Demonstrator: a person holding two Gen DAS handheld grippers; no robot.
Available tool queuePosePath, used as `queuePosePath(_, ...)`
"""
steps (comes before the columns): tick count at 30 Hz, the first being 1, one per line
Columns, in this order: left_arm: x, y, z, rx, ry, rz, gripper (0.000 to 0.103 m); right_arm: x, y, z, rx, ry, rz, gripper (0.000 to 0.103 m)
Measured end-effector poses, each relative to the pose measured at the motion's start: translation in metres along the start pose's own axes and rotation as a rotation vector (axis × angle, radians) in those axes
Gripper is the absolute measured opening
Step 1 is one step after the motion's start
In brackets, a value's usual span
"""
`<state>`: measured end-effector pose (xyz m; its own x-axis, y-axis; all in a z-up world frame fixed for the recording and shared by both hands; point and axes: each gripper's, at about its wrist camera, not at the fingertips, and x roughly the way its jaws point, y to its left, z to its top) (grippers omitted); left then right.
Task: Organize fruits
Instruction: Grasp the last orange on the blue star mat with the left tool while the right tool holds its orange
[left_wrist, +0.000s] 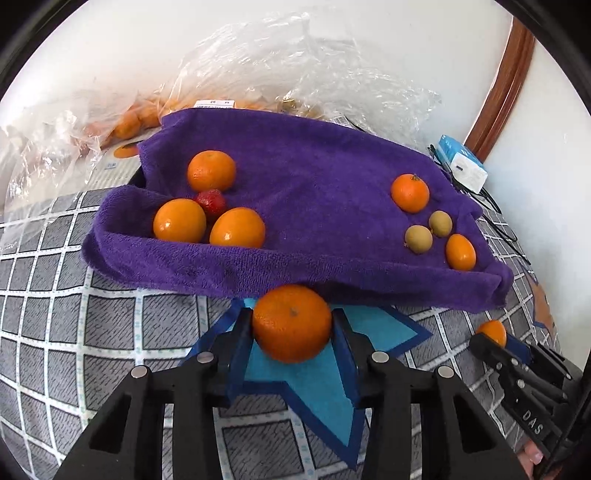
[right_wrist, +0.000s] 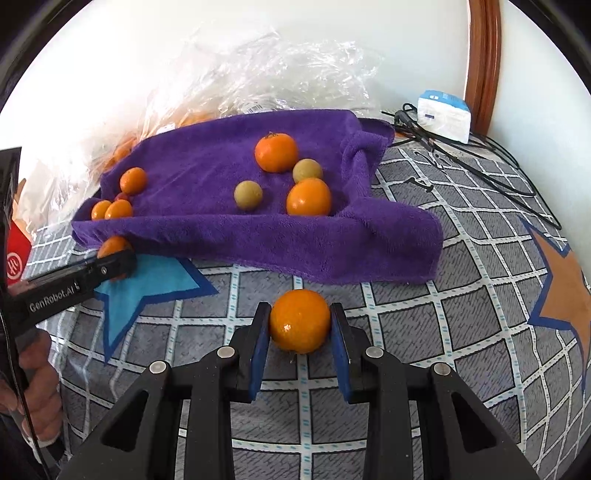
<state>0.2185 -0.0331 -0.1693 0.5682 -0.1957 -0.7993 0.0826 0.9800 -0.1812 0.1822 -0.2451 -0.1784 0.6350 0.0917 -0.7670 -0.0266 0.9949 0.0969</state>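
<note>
My left gripper (left_wrist: 291, 325) is shut on a tangerine (left_wrist: 291, 323) just in front of the purple towel (left_wrist: 295, 177). My right gripper (right_wrist: 300, 323) is shut on a smaller orange fruit (right_wrist: 300, 321) in front of the towel (right_wrist: 221, 236). On the towel's left lie three oranges (left_wrist: 210, 170) and a strawberry (left_wrist: 211, 201). On its right lie a tangerine (left_wrist: 410, 192), two brownish longans (left_wrist: 418, 239) and a kumquat (left_wrist: 460, 252). The right gripper also shows in the left wrist view (left_wrist: 491, 338), and the left gripper in the right wrist view (right_wrist: 114, 258).
Clear plastic bags (left_wrist: 258, 66) with more oranges lie behind the towel by the wall. A white-blue box (right_wrist: 443, 114) and black cables (right_wrist: 480, 166) sit at the back right. The grey checked cover (right_wrist: 443, 332) has blue and orange star patches.
</note>
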Motion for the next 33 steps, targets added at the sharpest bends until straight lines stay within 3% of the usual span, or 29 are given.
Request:
queuePosePath(14,-0.075,0.016,0.006,-0.07,-0.084,0.019,0.039,-0.052,0.003,0.016,0.015,-0.069,-0.029,0.031)
queuePosePath(19,-0.104,0.01,0.012,-0.046,-0.131,0.045,0.039,-0.073,0.0,0.026,0.043,-0.09,0.024,0.031)
queuePosePath(33,-0.139,-0.006,0.022,-0.006,-0.2,0.048,0.039,-0.108,0.005,0.046,0.022,-0.151,-0.02,0.031)
